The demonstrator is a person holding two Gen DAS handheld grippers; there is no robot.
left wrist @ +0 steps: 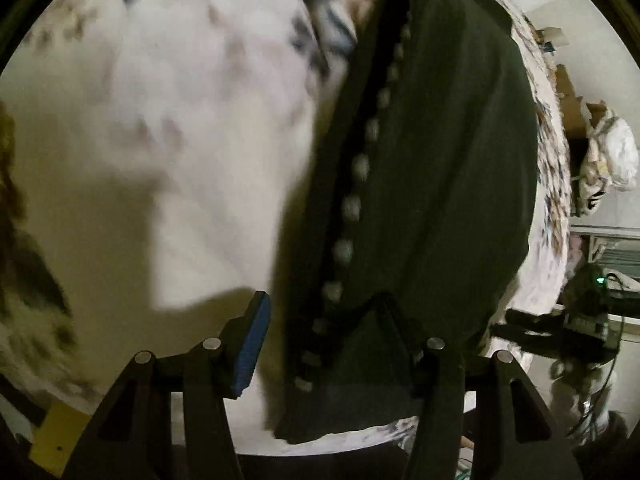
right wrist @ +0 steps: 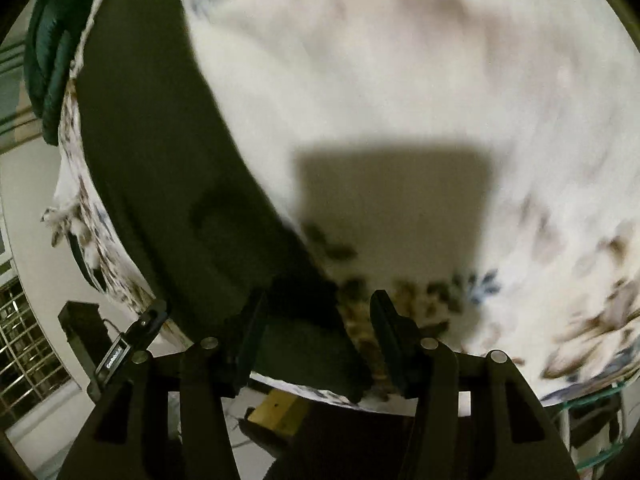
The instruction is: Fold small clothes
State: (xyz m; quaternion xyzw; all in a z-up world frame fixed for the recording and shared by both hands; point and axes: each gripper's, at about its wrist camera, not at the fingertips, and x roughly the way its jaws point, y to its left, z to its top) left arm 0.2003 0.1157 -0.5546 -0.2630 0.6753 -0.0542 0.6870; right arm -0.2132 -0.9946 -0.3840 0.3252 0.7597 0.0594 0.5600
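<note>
- The left gripper [left wrist: 324,312] has its fingers spread; the left finger with its blue pad [left wrist: 253,348] stands clear over pale cloth, while the right finger sits against the dark fabric, and nothing is pinched between the pads.
- Between and past those fingers lies the dark green garment [left wrist: 440,168], running from the bottom centre of the left wrist view up to the top right, with a row of small pale buttons [left wrist: 362,166] along its left edge.
- Around it is the white floral bedsheet [left wrist: 192,120], filling the left half of that view; a yellow block [left wrist: 60,436] shows at the lower left.
- The right gripper [right wrist: 316,320] also has its fingers apart, and a corner of the garment [right wrist: 160,152] reaches in between them without being pressed.
- In the right wrist view the garment runs from the lower centre up the left side; the bedsheet [right wrist: 400,80] fills the centre and right, blurred.
- A dark teal folded fabric [right wrist: 48,56] lies at the upper left edge.
</note>
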